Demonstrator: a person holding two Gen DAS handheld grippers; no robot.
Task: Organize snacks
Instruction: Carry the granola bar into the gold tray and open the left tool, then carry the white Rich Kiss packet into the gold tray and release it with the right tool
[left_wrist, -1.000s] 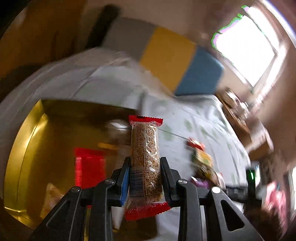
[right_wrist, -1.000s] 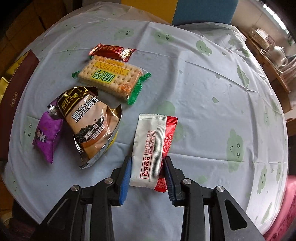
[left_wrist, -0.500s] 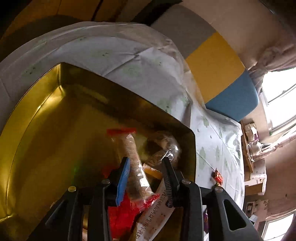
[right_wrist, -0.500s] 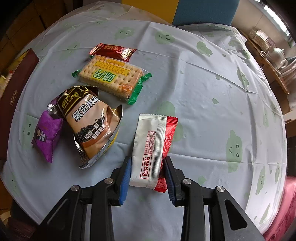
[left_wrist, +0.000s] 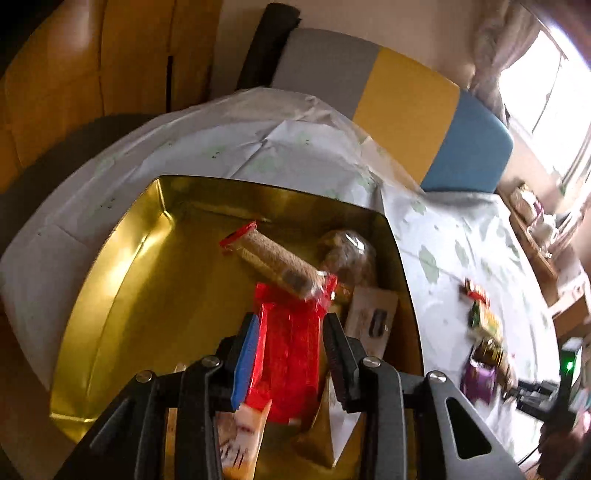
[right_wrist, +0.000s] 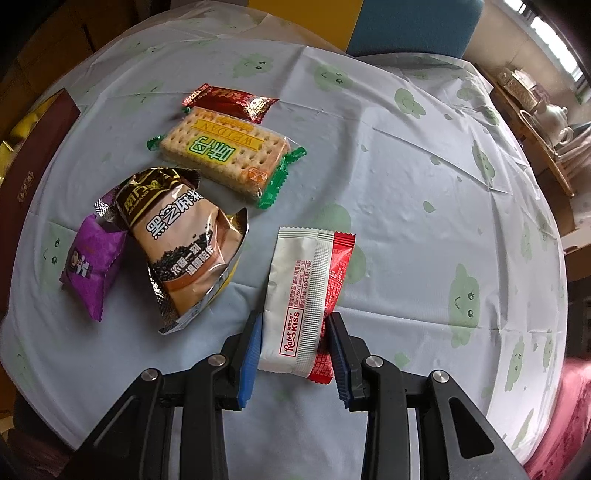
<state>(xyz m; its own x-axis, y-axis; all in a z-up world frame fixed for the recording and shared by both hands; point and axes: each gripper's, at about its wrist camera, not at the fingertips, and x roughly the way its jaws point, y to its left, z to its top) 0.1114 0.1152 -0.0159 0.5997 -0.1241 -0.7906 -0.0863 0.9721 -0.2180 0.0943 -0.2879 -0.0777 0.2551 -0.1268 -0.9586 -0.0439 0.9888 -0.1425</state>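
Left hand-held gripper (left_wrist: 291, 347) spread, tilted down over gold tin (left_wrist: 110, 295); right hand-held gripper (right_wrist: 293, 349) pinching white-red packet (right_wrist: 310, 295).

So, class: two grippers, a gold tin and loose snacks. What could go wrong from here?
1. The right gripper pinches only the white packet's near end; it may droop or slip when lifted.
2. The grain bar rests tilted on the red packet in the tin and could slide.

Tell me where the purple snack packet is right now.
In the right wrist view, the purple snack packet lies on the tablecloth at far left, tucked against the brown sesame bag.
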